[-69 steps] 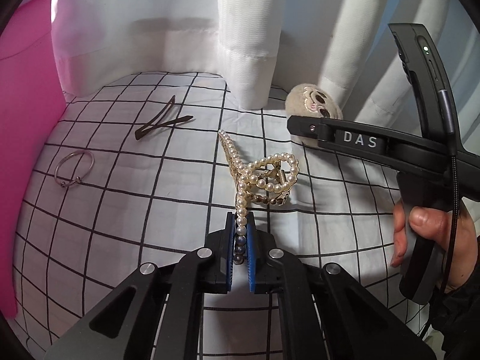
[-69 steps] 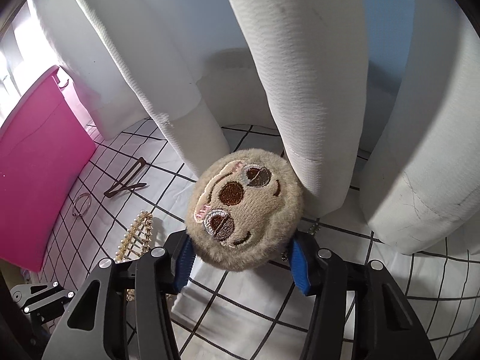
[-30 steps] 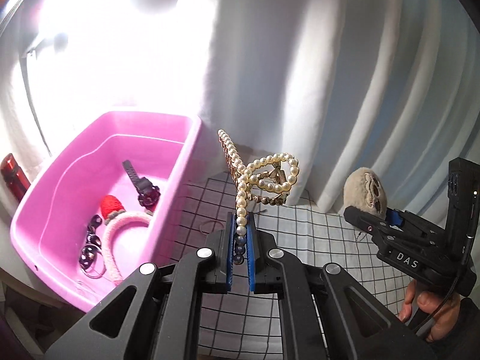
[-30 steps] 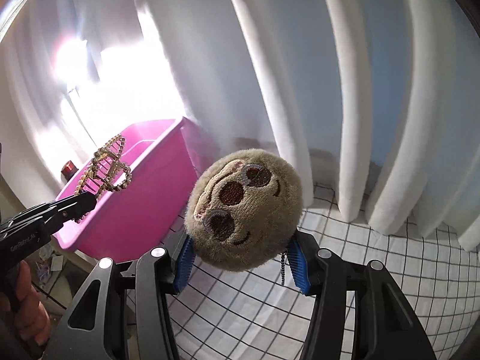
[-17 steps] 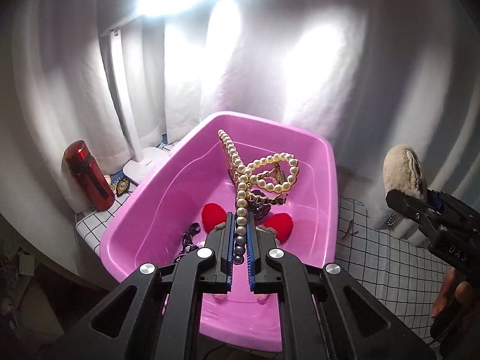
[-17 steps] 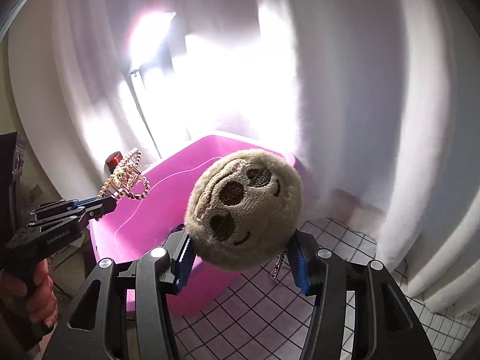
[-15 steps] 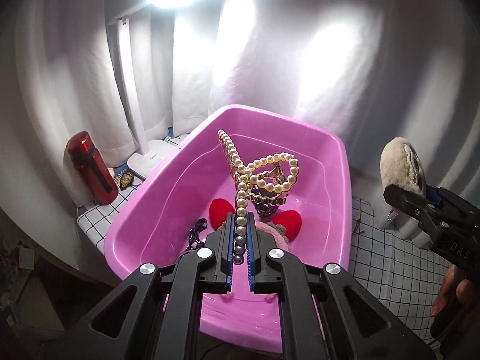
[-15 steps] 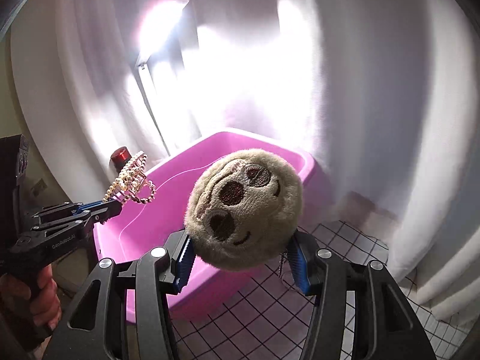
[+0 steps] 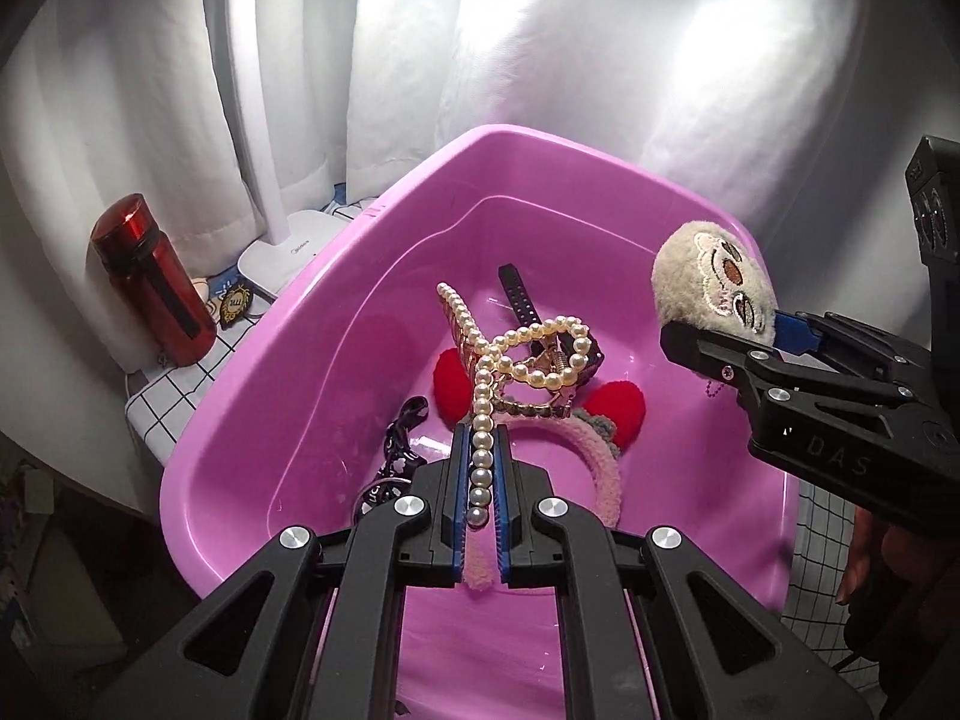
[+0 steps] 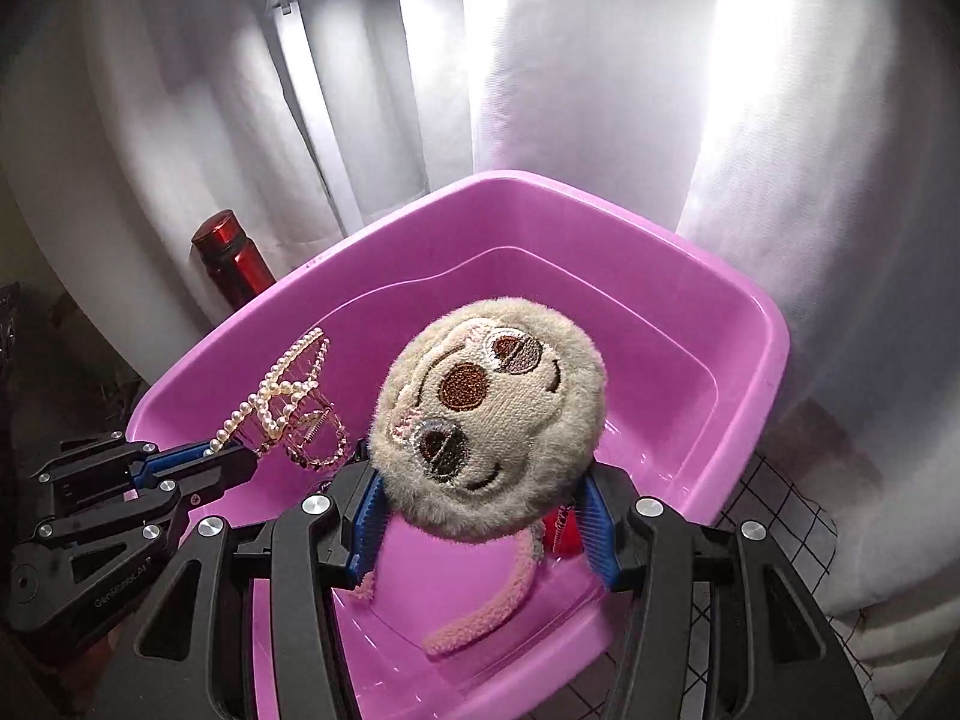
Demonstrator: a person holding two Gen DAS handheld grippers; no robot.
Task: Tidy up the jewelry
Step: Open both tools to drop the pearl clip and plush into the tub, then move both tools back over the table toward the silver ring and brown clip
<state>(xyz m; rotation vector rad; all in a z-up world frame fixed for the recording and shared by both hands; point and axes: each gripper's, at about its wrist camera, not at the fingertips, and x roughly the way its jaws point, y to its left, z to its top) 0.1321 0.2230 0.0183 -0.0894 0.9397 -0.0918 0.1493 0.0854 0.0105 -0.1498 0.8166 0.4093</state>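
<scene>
My left gripper (image 9: 480, 468) is shut on a pearl hair claw (image 9: 522, 354), held above the inside of the pink tub (image 9: 288, 354). My right gripper (image 10: 480, 510) is shut on a round beige plush sloth charm (image 10: 486, 426), also over the tub (image 10: 750, 324). In the left wrist view the plush charm (image 9: 714, 282) hangs over the tub's right side in the right gripper (image 9: 720, 336). In the right wrist view the pearl claw (image 10: 288, 408) sits in the left gripper (image 10: 234, 456) at left. The tub holds a pink headband with red hearts (image 9: 606, 474), a black strap (image 9: 522, 300) and dark trinkets (image 9: 396, 450).
A red bottle (image 9: 153, 282) and a white lamp base (image 9: 288, 252) stand left of the tub on the checked cloth (image 9: 174, 384). White curtains (image 9: 540, 60) hang close behind. More checked cloth (image 10: 786, 510) lies right of the tub. A hand (image 9: 870, 570) grips the right tool.
Both grippers have swung from the checked table over to the pink tub. The pearl claw and the plush charm now hang lower and closer over its inside. Neither grip has changed.
</scene>
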